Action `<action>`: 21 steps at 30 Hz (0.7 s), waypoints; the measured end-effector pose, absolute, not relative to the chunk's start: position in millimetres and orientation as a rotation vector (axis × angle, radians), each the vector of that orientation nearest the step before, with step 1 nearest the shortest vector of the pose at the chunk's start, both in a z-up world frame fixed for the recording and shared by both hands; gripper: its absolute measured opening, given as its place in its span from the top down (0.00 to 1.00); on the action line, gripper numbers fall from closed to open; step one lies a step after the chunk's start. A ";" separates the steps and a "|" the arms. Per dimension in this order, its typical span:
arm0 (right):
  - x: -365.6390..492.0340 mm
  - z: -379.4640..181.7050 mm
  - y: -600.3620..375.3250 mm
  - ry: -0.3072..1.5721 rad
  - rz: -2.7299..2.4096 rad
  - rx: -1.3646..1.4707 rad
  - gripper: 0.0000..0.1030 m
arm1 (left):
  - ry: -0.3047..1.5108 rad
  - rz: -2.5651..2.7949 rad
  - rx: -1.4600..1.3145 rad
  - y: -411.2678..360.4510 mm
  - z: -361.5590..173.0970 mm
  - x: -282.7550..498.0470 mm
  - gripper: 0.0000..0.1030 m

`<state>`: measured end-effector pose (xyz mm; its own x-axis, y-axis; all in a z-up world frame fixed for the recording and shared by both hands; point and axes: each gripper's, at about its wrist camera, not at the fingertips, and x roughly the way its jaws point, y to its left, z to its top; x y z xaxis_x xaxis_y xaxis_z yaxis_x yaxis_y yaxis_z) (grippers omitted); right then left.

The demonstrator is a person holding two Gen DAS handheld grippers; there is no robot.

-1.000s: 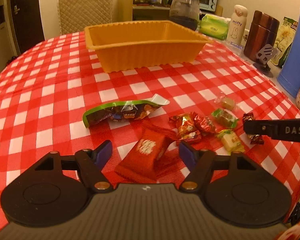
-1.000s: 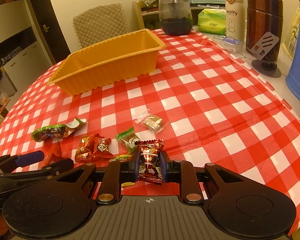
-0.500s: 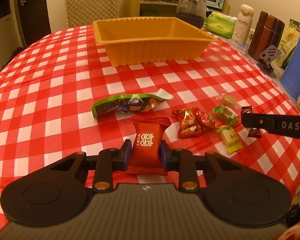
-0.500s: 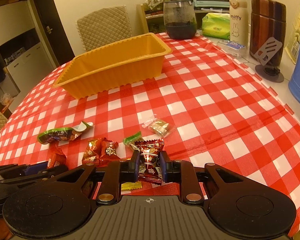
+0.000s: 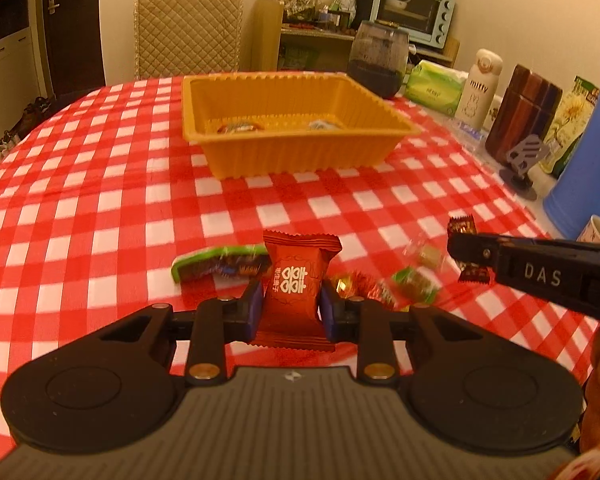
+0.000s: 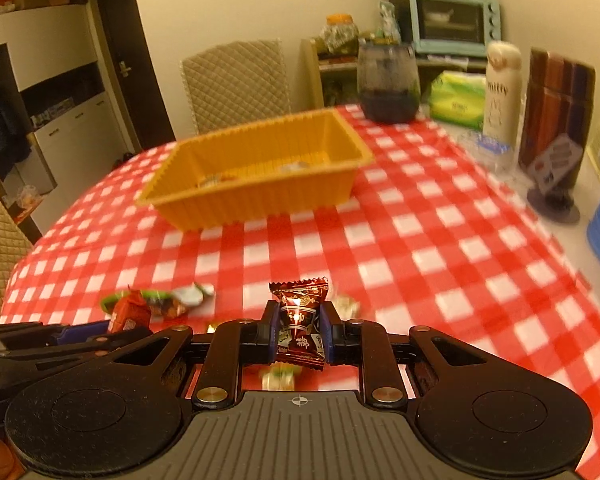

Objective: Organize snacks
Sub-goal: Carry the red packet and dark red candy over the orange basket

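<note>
The left gripper (image 5: 292,306) is pinching a light, crinkly red snack packet (image 5: 297,288) across its soft middle while the right gripper (image 6: 299,334) is clamping a dark candy (image 6: 301,322), the orange tray (image 5: 300,156) lying well ahead.

Left gripper (image 5: 291,307): jaws clamped on a red packet (image 5: 296,280), tilted downward.
Right gripper (image 6: 299,330): jaws clamped on a dark red candy (image 6: 301,320), tilted downward.

Tray (image 5: 300,152) mid-table, behind loose snacks (image 5: 414,284); bottles (image 5: 478,90) right of tray.
</note>
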<state>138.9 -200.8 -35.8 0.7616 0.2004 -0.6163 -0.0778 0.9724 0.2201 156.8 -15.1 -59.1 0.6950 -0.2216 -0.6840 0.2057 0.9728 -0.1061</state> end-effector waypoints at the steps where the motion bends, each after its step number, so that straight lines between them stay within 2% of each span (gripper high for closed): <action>1: 141.8 -32.2 -201.8 0.681 0.154 0.185 0.79 | 0.760 -0.242 -0.021 -16.4 -56.4 158.6 0.74; 21: 233.5 3.9 -211.6 0.577 0.164 0.146 0.79 | 0.685 -0.250 -0.052 -12.5 -16.3 245.5 0.74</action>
